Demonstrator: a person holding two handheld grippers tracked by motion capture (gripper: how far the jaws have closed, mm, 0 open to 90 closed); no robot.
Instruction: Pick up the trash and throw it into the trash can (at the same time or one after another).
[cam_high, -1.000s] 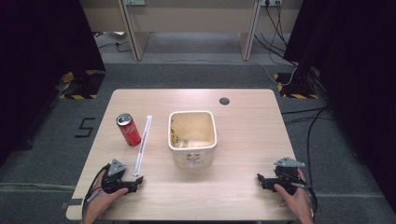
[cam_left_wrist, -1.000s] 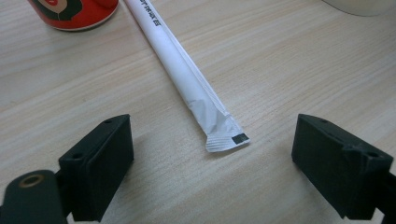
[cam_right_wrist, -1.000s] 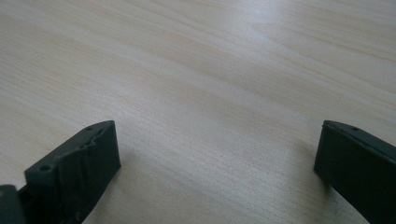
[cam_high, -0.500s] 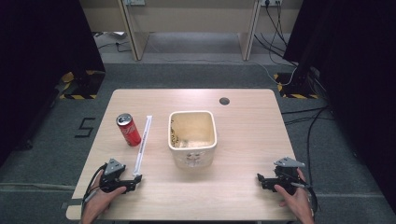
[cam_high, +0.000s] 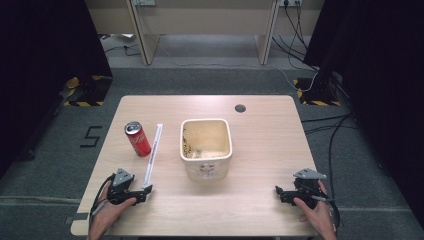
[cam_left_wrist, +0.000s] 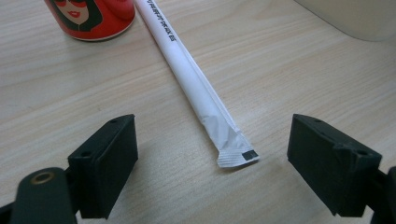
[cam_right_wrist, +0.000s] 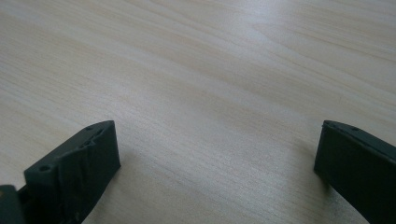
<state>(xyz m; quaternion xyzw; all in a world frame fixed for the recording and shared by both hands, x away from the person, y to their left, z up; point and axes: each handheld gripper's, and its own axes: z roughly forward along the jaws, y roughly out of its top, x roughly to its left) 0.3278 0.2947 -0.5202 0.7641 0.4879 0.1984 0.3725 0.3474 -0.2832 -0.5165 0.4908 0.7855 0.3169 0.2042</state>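
Looking like a lab or test room: lone wooden table (cam_high: 270, 125) standing on grey carpet (cam_high: 350, 165), black curtains (cam_high: 45, 50) hanging at both sides, cables (cam_high: 325, 135) trailing across, hazard tape (cam_high: 80, 103) marking the floor.

Straw (cam_high: 152, 152) between can (cam_high: 138, 139) and tub (cam_high: 206, 145)

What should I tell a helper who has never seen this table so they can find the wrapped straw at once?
Start at the cream tub in the middle of the wooden table; left of it stands a red can. The wrapped straw lies flat between them, its near end between the open jaws of the left gripper. It is the only long, thin, white thing there.
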